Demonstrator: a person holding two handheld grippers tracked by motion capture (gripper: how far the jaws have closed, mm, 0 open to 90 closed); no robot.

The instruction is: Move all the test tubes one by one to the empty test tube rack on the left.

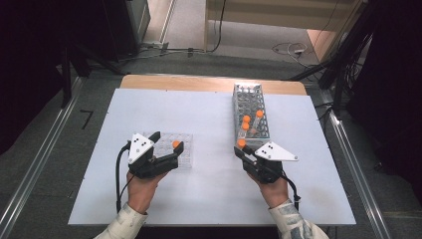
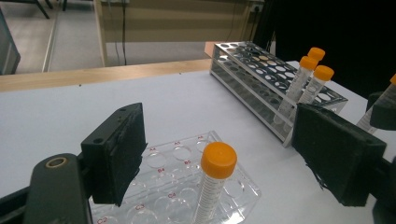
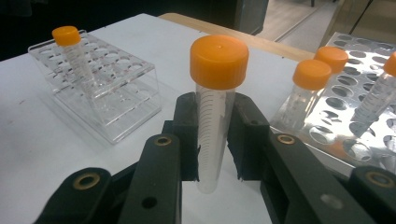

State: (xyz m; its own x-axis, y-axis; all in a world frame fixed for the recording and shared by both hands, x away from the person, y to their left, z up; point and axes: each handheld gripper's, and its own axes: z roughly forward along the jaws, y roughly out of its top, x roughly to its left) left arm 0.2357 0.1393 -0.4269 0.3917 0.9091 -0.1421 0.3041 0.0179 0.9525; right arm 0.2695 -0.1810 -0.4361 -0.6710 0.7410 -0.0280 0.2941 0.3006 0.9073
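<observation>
Two hand-held grippers are working with little tubes on a white desk (image 1: 214, 189).

The left hand-held gripper (image 1: 168, 143) is sitting wide open around the clear rack (image 1: 185, 158), where one orange-capped tube (image 2: 212, 186) is standing. The right hand-held gripper (image 3: 215, 135) is squeezing another tube (image 3: 214, 121) by its smooth middle, just in front of the metal rack (image 1: 251, 107) with three more. The tube looks light, stiff and slippery, so gripping below the cap seems safest.
</observation>
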